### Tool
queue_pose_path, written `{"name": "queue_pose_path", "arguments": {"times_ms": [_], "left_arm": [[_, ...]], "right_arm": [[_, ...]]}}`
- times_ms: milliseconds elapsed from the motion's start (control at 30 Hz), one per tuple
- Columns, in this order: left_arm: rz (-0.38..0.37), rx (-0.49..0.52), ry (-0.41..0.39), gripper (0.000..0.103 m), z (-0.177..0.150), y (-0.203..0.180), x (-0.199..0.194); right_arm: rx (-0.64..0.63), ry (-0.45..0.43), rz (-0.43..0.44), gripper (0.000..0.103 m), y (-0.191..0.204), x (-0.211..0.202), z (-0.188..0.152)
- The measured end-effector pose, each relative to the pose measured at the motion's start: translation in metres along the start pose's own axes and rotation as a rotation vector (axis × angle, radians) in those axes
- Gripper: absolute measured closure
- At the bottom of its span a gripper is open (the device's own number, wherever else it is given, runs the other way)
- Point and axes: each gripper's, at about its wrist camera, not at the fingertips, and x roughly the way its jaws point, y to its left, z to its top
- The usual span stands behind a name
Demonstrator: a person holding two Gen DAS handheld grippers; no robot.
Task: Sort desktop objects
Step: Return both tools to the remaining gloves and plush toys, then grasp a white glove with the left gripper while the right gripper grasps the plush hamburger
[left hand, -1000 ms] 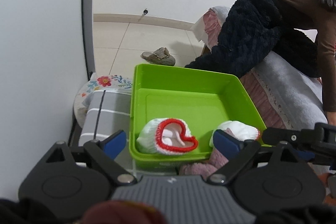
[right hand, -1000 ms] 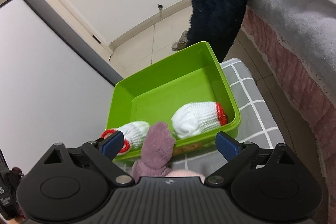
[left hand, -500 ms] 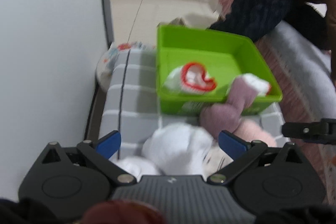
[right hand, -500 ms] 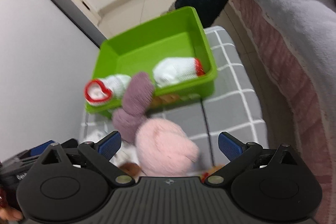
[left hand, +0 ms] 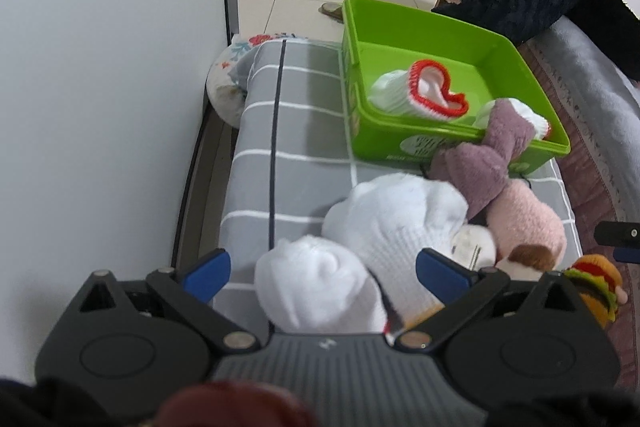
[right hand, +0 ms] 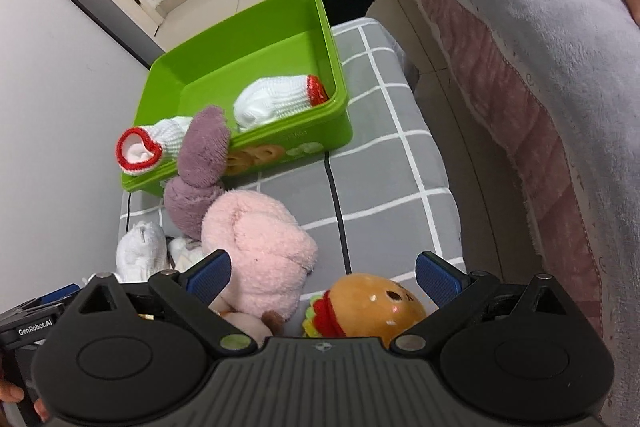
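Since a second ago you have tipped both grippers down from the green bin onto the pile in front of it, so the white socks, pink plush and burger toy now fill the lower view. Your left gripper is spread wide with the nearest white sock between its pads but not pinched, and your right gripper is equally apart above the burger toy. Lower the left straight over one sock bundle and close on that alone, clear of the purple plush leaning against the bin's rim.
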Motion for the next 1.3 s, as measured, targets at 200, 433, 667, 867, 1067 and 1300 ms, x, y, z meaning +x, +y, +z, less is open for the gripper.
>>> {"name": "queue_pose_path", "arguments": {"times_ms": [200,433,667,867,1067,1300], "left_arm": [[-0.059,-0.072,0.053,0.0,-0.006,0.02,0.007],[-0.107,-0.158,0.094,0.001,-0.01,0.038,0.016],[-0.149,-0.179,0.116,0.01,-0.013,0.04,0.026],[-0.166,-0.18,0.118,0.021,-0.014,0.038,0.027],[-0.183,-0.172,0.112,0.029,-0.014,0.036,0.026],[-0.191,-0.168,0.101,0.034,-0.014,0.036,0.025]], "right_arm": [[-0.008,0.061,0.028,0.003,-0.009,0.006,-0.007],[0.006,0.129,0.047,0.003,-0.022,0.014,-0.015],[-0.016,0.188,0.069,0.003,-0.024,0.022,-0.024],[-0.011,0.212,0.047,0.003,-0.029,0.031,-0.028],[-0.002,0.217,0.052,0.004,-0.029,0.035,-0.028],[-0.053,0.211,0.039,0.025,-0.021,0.038,-0.029]]}}
